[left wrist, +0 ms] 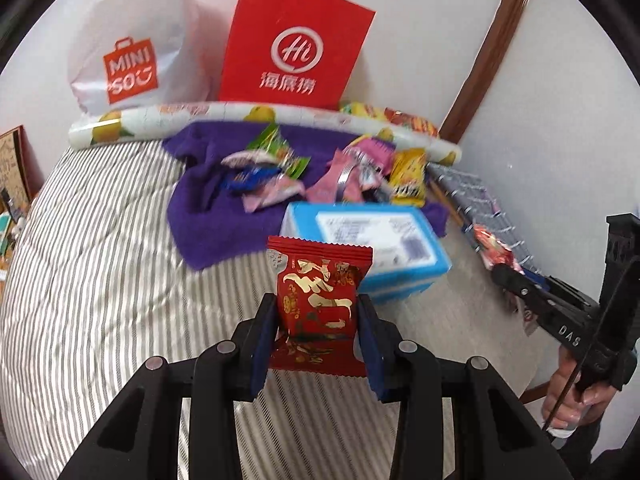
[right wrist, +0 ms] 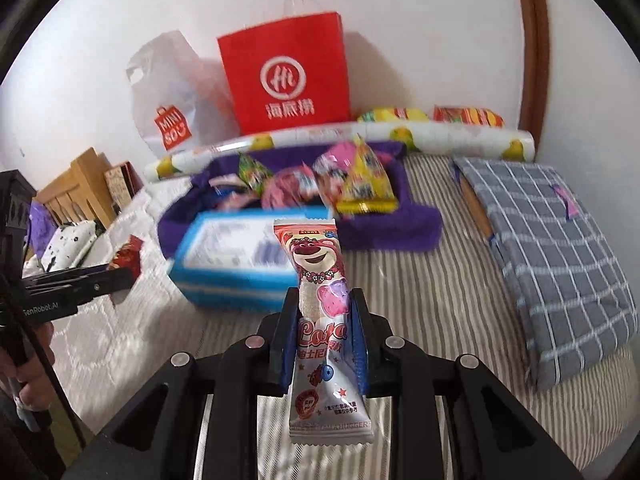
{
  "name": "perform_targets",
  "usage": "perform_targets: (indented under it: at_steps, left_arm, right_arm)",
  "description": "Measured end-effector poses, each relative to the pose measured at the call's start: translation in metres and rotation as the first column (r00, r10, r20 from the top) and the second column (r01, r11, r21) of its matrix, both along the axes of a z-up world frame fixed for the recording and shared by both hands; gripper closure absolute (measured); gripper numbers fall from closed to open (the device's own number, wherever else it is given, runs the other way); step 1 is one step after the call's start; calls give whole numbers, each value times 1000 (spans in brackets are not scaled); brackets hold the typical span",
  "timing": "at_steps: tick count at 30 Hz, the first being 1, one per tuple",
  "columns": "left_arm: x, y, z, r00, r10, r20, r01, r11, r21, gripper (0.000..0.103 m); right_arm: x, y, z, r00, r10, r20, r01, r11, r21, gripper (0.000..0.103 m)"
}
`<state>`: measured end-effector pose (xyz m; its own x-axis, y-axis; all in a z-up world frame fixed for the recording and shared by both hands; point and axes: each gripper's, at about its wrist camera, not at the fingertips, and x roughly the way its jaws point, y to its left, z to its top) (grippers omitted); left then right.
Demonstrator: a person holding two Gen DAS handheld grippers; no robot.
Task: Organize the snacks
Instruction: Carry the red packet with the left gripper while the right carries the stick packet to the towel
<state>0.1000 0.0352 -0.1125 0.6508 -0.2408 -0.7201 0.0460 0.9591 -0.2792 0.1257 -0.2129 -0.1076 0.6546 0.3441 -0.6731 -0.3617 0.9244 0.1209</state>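
My left gripper (left wrist: 316,312) is shut on a red snack packet with gold lettering (left wrist: 318,300), held upright above the striped bed. My right gripper (right wrist: 325,304) is shut on a long pink-and-white bear packet (right wrist: 320,276), which sticks out past the fingers. Ahead of both lies a light blue box (left wrist: 372,248) (right wrist: 240,264). Behind it, several loose snack packets (left wrist: 304,168) (right wrist: 320,184) are piled on a purple towel (left wrist: 208,224) (right wrist: 384,232). In the left wrist view the right gripper (left wrist: 508,276) shows at the right edge. In the right wrist view the left gripper (right wrist: 120,276) shows at the left edge.
A red paper bag (left wrist: 296,48) (right wrist: 288,80) and a white plastic shopping bag (left wrist: 132,40) (right wrist: 172,92) lean on the wall behind a fruit-print roll (left wrist: 168,116) (right wrist: 440,136). A grey checked cushion (right wrist: 560,256) lies right. A hand (left wrist: 572,396) grips the right tool.
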Motion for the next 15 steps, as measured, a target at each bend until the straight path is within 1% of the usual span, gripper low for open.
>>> perform_targets:
  at_steps: [6, 9, 15]
  left_arm:
    - [18, -14, 23, 999, -20, 38, 20, 1000, 8, 66]
    - [28, -21, 33, 998, -32, 53, 32, 999, 19, 66]
    - [51, -24, 49, 998, -37, 58, 35, 999, 26, 66]
  right_arm:
    - [8, 19, 17, 999, 41, 30, -41, 999, 2, 79]
    - [15, 30, 24, 998, 52, 40, -52, 999, -12, 79]
    - [31, 45, 39, 996, 74, 57, -74, 997, -6, 79]
